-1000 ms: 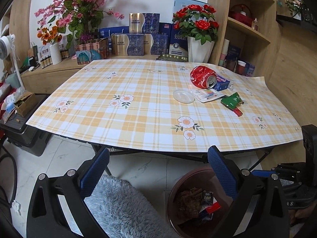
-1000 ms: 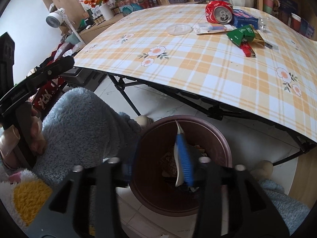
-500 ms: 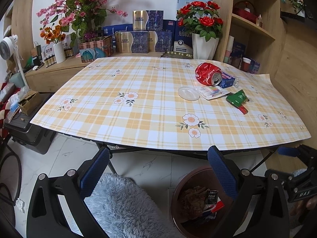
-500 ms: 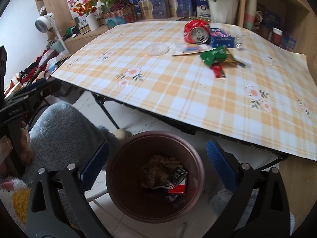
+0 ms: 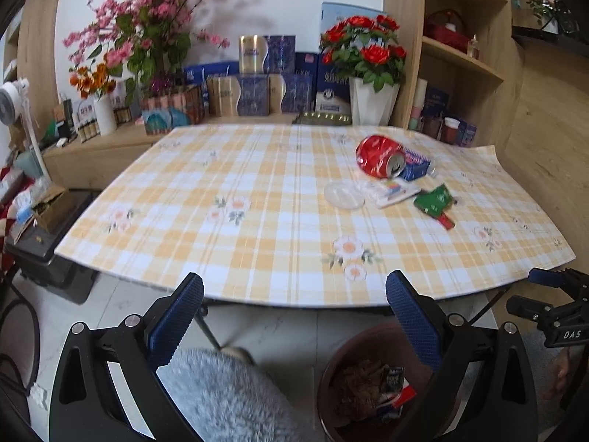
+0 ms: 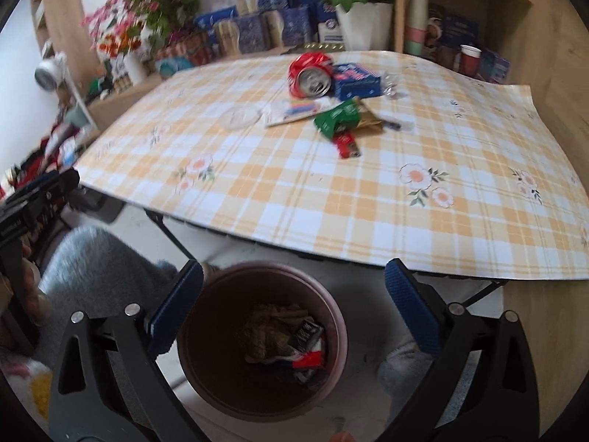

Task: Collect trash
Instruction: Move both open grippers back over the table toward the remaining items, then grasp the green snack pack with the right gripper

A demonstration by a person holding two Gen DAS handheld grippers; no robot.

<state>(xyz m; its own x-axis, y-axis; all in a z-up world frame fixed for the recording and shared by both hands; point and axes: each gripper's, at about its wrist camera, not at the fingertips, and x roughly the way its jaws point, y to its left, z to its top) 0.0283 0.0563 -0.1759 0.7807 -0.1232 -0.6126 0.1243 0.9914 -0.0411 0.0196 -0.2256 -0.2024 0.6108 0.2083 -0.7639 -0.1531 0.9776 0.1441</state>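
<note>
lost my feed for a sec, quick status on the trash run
Left tool and right tool both open, empty. Crushed red soda can, green wrapper on the checked table. Brown round bin below; nothing blocking.

This is a lived-in room of a home. Ahead of the right gripper a folding bench wears a yellow plaid cloth printed with flowers, and beyond it a low wooden sideboard carries vases of pink blossoms and red roses, stacked blue gift boxes and small bottles. To the far right of the gripper wooden wall shelves hold cups and boxes, a small white fan stands far left, and a brown waste bin sits on the pale tiled floor right under it.
</note>
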